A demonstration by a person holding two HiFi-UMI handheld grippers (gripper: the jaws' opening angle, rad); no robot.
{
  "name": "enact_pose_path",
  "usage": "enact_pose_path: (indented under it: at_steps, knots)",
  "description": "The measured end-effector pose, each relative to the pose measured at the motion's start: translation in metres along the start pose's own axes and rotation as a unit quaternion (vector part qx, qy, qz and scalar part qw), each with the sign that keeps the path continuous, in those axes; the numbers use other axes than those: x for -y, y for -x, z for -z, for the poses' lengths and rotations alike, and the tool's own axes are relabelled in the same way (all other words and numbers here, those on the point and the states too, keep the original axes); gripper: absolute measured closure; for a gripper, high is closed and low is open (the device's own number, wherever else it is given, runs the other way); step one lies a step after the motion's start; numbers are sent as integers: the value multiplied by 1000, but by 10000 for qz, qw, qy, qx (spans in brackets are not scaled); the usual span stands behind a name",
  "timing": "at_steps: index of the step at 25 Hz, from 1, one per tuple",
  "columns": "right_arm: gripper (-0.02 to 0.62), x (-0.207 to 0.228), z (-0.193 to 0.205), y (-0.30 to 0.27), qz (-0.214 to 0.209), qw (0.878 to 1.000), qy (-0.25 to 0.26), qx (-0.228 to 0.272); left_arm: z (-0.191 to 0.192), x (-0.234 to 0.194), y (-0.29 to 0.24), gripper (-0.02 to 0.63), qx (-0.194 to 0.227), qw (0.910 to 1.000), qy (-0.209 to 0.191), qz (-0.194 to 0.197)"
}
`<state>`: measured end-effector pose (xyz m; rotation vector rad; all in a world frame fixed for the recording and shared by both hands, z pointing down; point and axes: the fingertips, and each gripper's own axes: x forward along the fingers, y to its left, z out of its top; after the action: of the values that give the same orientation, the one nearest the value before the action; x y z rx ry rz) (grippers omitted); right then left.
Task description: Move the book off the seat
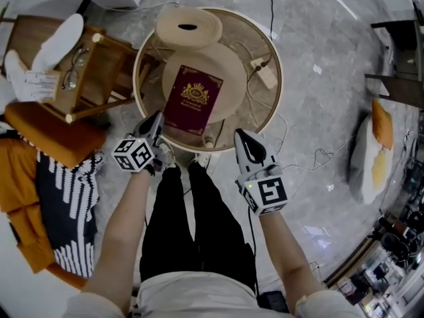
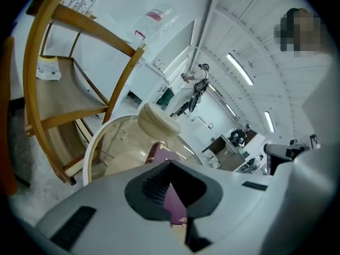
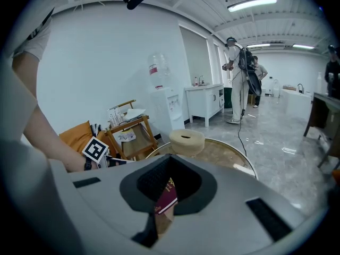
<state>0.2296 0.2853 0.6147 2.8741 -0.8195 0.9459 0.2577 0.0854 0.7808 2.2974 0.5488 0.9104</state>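
Claws closed, one in each of a person's hands, hang over a single maroon book (image 1: 193,98) with gold ornament on its cover. It lies flat on a beige round seat (image 1: 232,78) and has not been lifted off. The left claw (image 1: 158,119) has its two jaws drawn together with nothing between them. Its tip sits just beside the book's near left corner, though contact cannot be made out. The right claw (image 1: 240,135), its jaws likewise shut and empty, points at the seat's near edge, with the book ahead of it and to its left. Each claw's own camera shows a sliver of the maroon cover through the notch where its jaws meet. Beyond both tips, past the book, rests one beige ring-shaped cushion (image 1: 189,26), which makes two round beige pieces inside one white-rimmed circular frame (image 1: 280,78). One white power strip (image 1: 267,77) lies ahead and to the right of the right claw. Left of the left claw stands one wooden rack (image 1: 93,78), and below it lies an orange cushion (image 1: 50,134). Far ahead of the right claw, two people (image 3: 237,62) stand on the glossy floor.
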Motion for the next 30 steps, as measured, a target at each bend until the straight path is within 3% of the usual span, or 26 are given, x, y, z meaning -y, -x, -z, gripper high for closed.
enact_pose_path:
  at_steps: [7, 21, 30]
  knots:
    - [574, -21, -14, 9, 14, 10000, 20, 75, -16, 16, 15, 589, -101, 9977, -674, 28]
    - [574, -51, -82, 60, 241, 9986, 39, 472, -68, 83, 65, 589, -14, 9899, -1394, 274]
    - [574, -43, -111, 112, 800, 9928, -144, 875, -112, 155, 84, 589, 129, 9692, -2348, 728]
